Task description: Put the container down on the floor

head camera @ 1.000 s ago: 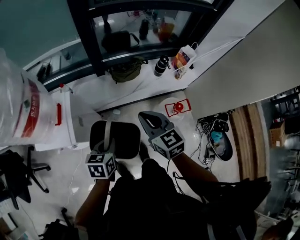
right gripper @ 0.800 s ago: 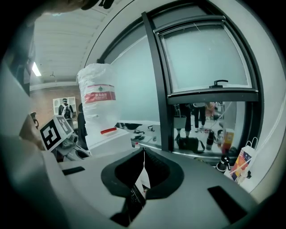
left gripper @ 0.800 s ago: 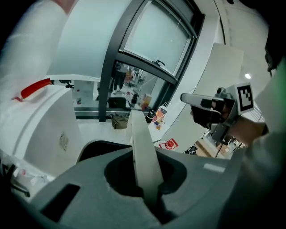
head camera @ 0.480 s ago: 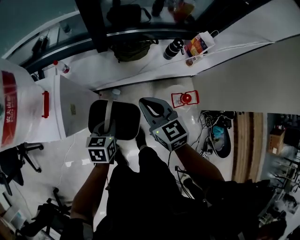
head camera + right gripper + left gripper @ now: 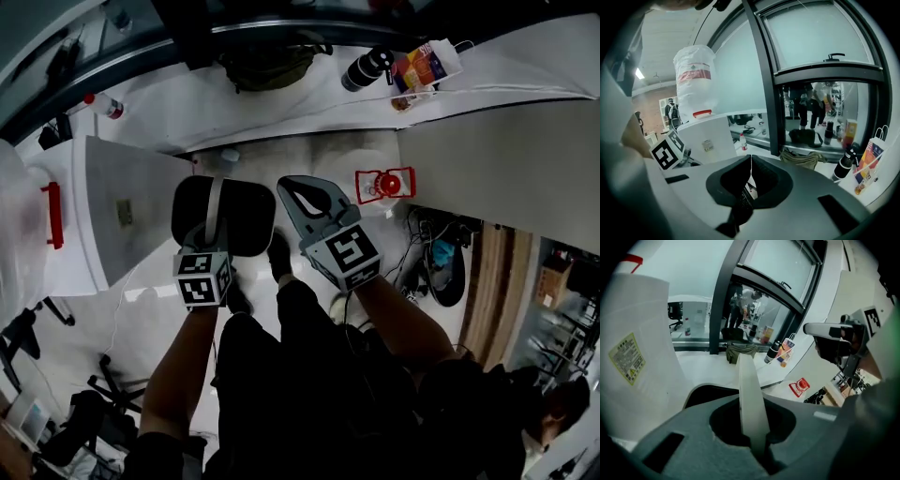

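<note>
A black container with a white strap handle hangs below me over the pale floor. My left gripper is shut on that handle. In the left gripper view the white handle runs up out of the closed jaws of the left gripper, with the container's dark rim just beyond. My right gripper floats beside the container on its right, shut and holding nothing. The right gripper shows its jaws pressed together in its own view.
A white water dispenser stands close on the left, its bottle on top. A red object lies on the floor to the right. A green bag, a dark flask and a paper bag line the window ledge. Cables lie at right.
Both grippers have sunk toward the floor, the left one carrying the container down by its handle. The dispenser's side and the floor items now show closer around them.
</note>
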